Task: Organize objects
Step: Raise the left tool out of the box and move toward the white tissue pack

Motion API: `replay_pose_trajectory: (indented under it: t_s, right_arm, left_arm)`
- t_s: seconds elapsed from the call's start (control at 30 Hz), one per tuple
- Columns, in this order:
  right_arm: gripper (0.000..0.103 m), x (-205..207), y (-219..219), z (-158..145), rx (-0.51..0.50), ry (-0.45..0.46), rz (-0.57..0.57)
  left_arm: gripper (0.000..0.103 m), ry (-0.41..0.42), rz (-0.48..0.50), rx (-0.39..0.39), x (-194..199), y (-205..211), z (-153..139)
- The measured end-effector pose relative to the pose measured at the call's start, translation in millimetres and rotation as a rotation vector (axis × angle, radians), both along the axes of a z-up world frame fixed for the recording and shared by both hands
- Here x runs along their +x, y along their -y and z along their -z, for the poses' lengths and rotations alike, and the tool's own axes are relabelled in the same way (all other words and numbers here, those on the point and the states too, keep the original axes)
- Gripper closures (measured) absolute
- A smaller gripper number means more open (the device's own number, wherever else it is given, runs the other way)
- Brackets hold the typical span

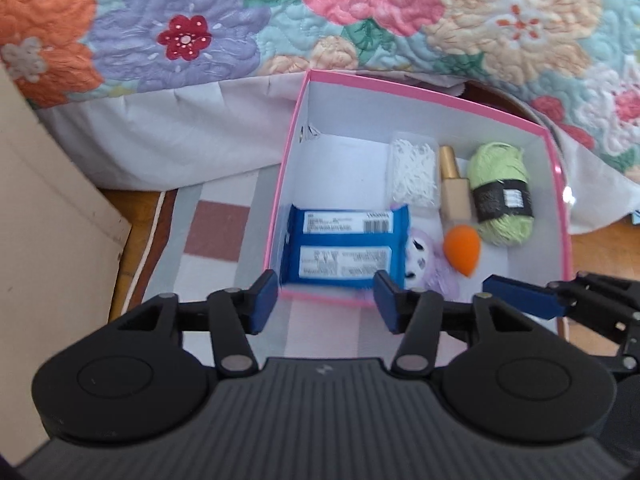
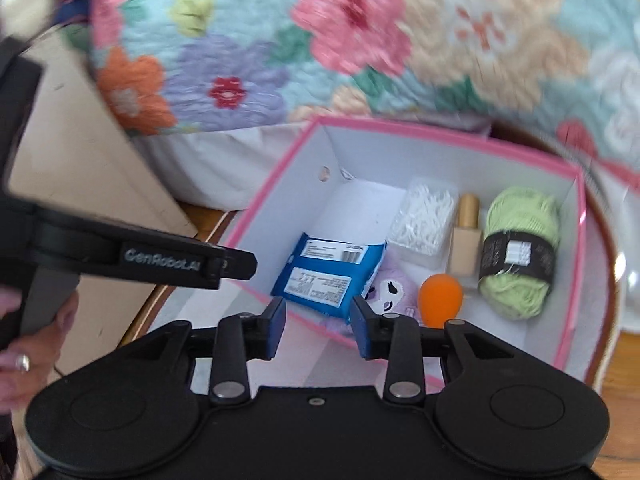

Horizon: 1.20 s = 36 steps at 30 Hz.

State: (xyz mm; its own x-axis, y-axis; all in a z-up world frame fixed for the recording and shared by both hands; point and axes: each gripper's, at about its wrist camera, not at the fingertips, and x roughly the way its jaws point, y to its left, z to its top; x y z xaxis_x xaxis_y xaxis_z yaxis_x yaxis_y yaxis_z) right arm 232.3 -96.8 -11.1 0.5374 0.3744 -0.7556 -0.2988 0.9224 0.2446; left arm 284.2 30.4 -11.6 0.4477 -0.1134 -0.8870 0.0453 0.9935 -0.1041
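Observation:
A white box with a pink rim (image 1: 420, 94) (image 2: 440, 130) holds a blue packet (image 1: 344, 246) (image 2: 328, 276), a purple plush toy (image 1: 424, 268) (image 2: 390, 290), an orange sponge (image 1: 462, 250) (image 2: 440, 298), green yarn (image 1: 500, 192) (image 2: 520, 252), a gold-capped bottle (image 1: 454, 188) (image 2: 466, 240) and a clear case of white picks (image 1: 412, 172) (image 2: 424, 220). My left gripper (image 1: 326, 300) hangs open above the box's near wall, over the packet, with nothing between its pads. My right gripper (image 2: 319, 326) is also open and empty, just right of the left one, above the packet and plush.
A floral quilt (image 1: 200, 20) drapes over the bed behind the box. A beige panel (image 1: 40, 200) stands at the left. The box rests on a striped mat (image 1: 216, 240) over a wooden floor. A person's hand (image 2: 24, 340) grips the left tool's handle.

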Motion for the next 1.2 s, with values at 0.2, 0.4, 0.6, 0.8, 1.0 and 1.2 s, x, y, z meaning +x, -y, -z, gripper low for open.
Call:
replay_pose_trajectory:
  t_s: [0.2, 0.4, 0.6, 0.8, 1.0, 1.2]
  right_arm:
    - [0.061, -48, -4, -46, -0.062, 0.086, -0.081]
    - [0.058, -86, 4, -78, -0.035, 0.118, -0.114]
    - [0.047, -122, 18, -96, -0.043, 0.140, -0.132]
    - [0.031, -149, 33, -100, -0.065, 0.137, -0.149]
    - [0.013, -175, 38, -96, -0.123, 0.136, -0.204]
    - [0.013, -189, 43, -85, -0.155, 0.128, -0.230]
  left_arm:
    - [0.045, 0.034, 0.020, -0.033, -36, -1, -34]
    - [0.044, 0.061, 0.033, -0.056, -68, 3, -63]
    - [0.040, 0.074, 0.066, -0.058, -102, 17, -80]
    - [0.035, 0.076, 0.089, -0.047, -130, 35, -87]
    - [0.030, 0.056, 0.102, -0.042, -155, 50, -84]
    - [0.026, 0.058, 0.131, -0.046, -178, 68, -81]
